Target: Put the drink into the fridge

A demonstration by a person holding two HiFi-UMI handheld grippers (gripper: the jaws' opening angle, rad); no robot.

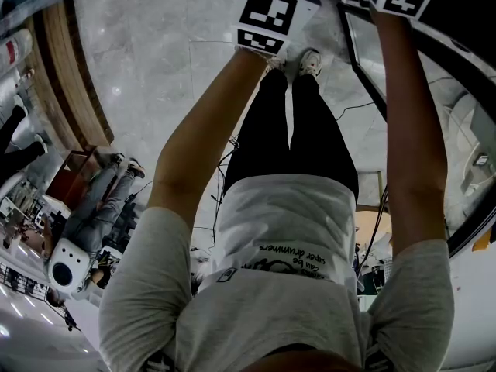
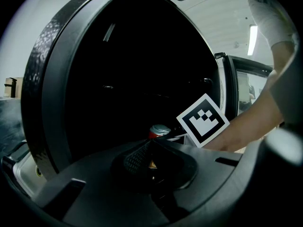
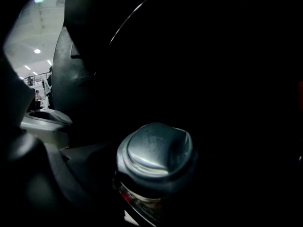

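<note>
The drink (image 3: 156, 157), a bottle with a grey cap and a red-and-white label, stands upright close in front of the right gripper view, inside the dark fridge (image 2: 142, 70). My right gripper (image 3: 151, 193) is around it. Its left finger (image 3: 52, 169) shows faintly and stands off the bottle; the rest is lost in the dark. In the left gripper view the drink's cap (image 2: 160, 130) peeks over my left gripper (image 2: 149, 148), whose jaws meet with nothing clearly between them. The right gripper's marker cube (image 2: 202, 119) is beside the cap. In the head view only both cubes (image 1: 267, 18) show.
The fridge's open glass door (image 1: 368, 60) stands at the right of the head view, above a marble floor (image 1: 155, 68). A seated person (image 1: 101, 208) and a white device (image 1: 68, 266) are at the left. Cables (image 1: 225, 169) lie on the floor.
</note>
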